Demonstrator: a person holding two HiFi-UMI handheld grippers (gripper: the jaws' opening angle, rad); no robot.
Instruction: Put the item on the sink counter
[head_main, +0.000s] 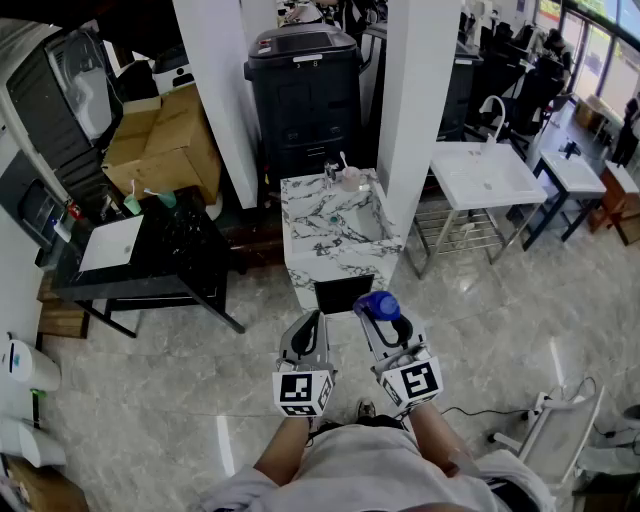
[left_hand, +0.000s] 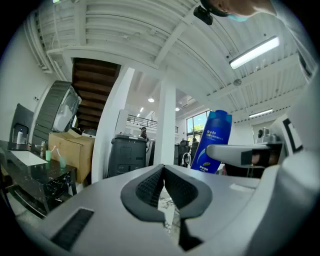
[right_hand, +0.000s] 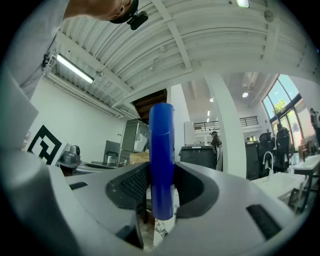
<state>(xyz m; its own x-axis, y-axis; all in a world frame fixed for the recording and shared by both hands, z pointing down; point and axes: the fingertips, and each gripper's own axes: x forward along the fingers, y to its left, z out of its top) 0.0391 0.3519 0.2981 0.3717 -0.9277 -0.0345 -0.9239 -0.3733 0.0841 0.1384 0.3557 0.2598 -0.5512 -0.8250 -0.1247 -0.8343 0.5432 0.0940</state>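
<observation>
You hold two grippers side by side; your left gripper (head_main: 311, 320) is clenched on nothing, jaws together; your right gripper (head_main: 386, 318) grasps the one blue bottle (head_main: 377, 304) upright, pads pressing both its sides; its white label print is too small to read; just ahead stands one marble sink counter (head_main: 312, 215), the bottle short of it; beyond, one black bin (head_main: 305, 90) sits between two white pillars (head_main: 415, 100).
</observation>
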